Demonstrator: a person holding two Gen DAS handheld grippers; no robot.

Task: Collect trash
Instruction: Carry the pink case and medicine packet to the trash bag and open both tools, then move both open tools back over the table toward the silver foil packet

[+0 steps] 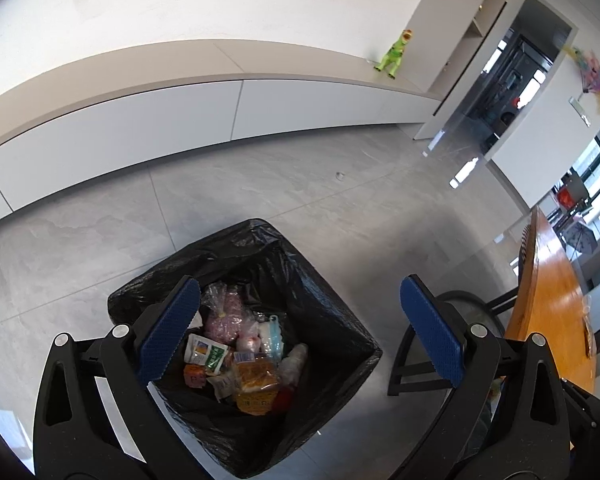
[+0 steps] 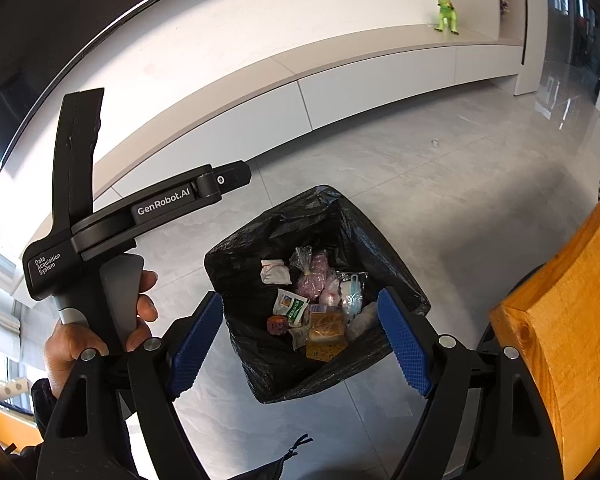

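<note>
Both grippers, left [image 1: 300, 312] and right [image 2: 300, 336], are hovering over the bin [image 2: 236, 256], jaws open and empty; seemingly the drop is done, so next means seeking more trash.

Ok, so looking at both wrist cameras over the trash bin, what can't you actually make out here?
- Trash bin itself: the black bag covers it in both views.
- Wrapper print on the green-and-white packet: too small to read.
- Small object on the floor: too small to identify.
- Colourful thing at the left wrist view's right edge: blurred.
</note>
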